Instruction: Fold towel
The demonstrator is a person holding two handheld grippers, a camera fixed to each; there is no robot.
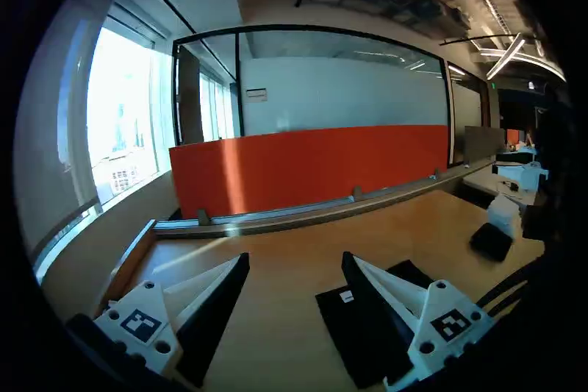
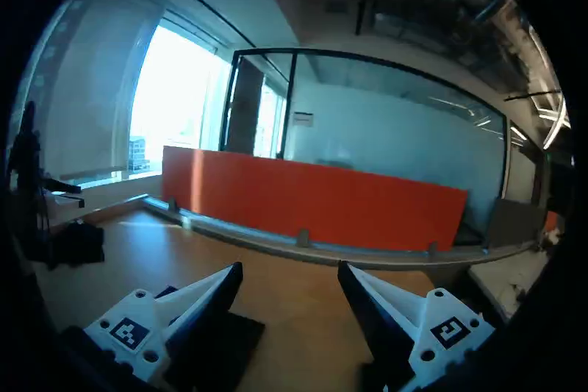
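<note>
A flat black cloth [image 1: 360, 326] with a small white tag, which looks like the towel, lies on the wooden table [image 1: 294, 245]. In the left gripper view it sits under my right finger. My left gripper [image 1: 294, 258] hangs open above the table, nothing between its fingers. In the right gripper view the same black cloth [image 2: 235, 340] shows beneath the left finger. My right gripper [image 2: 289, 267] is open and holds nothing as well.
An orange divider panel [image 1: 309, 164] and a metal rail [image 1: 294, 212] run along the table's far edge. A black and white object [image 1: 494, 234] sits at the right of the table. Dark gear [image 2: 70, 241] stands at the left. Windows lie to the left.
</note>
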